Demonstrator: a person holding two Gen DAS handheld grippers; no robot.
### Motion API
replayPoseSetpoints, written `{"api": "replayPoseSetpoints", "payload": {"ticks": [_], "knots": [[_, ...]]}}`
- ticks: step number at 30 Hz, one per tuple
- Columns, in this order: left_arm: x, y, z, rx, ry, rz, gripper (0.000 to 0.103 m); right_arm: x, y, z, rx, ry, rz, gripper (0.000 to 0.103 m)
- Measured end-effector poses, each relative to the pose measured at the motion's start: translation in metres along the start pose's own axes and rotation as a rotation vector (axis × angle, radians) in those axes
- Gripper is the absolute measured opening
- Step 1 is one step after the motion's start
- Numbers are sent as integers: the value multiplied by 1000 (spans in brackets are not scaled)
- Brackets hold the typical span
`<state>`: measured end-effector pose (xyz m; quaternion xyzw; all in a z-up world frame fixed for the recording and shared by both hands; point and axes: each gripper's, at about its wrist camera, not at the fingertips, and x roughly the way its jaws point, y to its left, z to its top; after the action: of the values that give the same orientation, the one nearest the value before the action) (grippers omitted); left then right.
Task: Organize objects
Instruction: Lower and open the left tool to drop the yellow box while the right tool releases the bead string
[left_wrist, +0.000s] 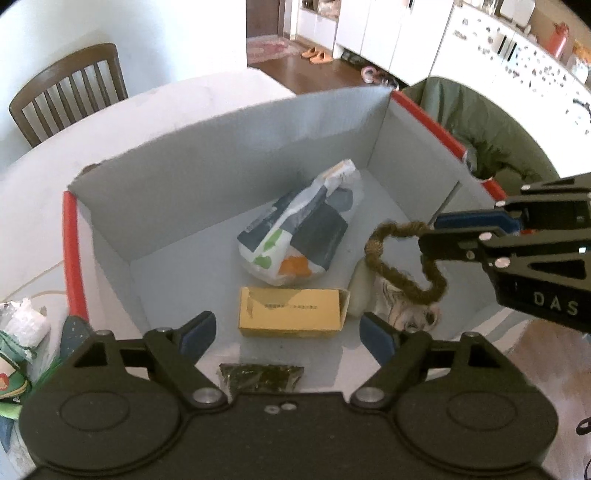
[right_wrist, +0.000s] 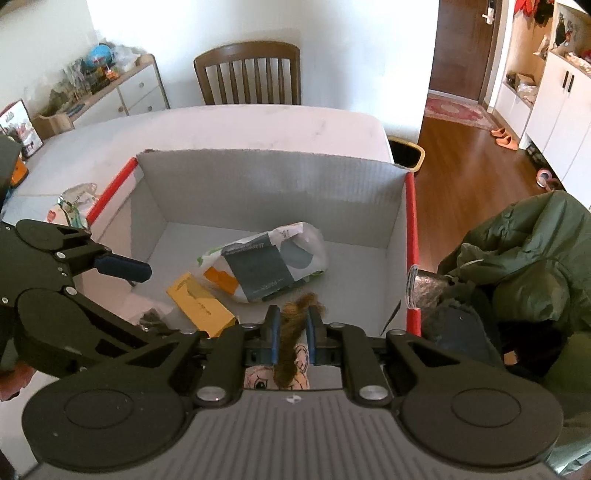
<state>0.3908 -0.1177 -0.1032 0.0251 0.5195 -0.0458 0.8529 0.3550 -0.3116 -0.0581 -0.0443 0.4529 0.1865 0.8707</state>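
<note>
Low at centre of the right wrist view, my right gripper clamps the doll's brown yarn loop, dangling the soft, light doll over the box; my left gripper hangs released.

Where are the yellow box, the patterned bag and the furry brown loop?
yellow box (left_wrist: 291, 312): left wrist view, middle of its top face.
patterned bag (left_wrist: 299, 236): left wrist view, its dark patch.
furry brown loop (left_wrist: 397, 234): left wrist view, upper curve beside the right claw.
</note>
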Motion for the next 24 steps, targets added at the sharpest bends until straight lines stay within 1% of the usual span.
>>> {"api": "replayPoseSetpoints", "payload": {"ticks": [1, 3, 4, 5, 6, 14, 18, 24], "knots": [[-3, 2, 0, -3, -8, 0, 85, -3, 1, -1, 0, -7, -3, 23], [-13, 0, -4, -4, -29, -2, 86, -9, 1, -1, 1, -26, -10, 37], [-16, -2, -5, -4, -41, 7, 86, -12, 1, -2, 4, -34, -8, 41], [-18, -3, -3, -2, -50, 11, 86, -16, 1, -2, 5, -43, -3, 48], [-22, -3, -6, -2, -61, 12, 86, -19, 2, -2, 3, -50, -3, 50], [-53, 2, -20, -17, -143, -2, 86, -45, 18, -5, 2, -98, 18, 50], [-69, 5, -23, -31, -186, -16, 86, -62, 33, -8, -25, -133, 19, 50], [-98, 17, -36, -38, -253, -32, 87, -79, 56, -11, -15, -170, 39, 50]]}}
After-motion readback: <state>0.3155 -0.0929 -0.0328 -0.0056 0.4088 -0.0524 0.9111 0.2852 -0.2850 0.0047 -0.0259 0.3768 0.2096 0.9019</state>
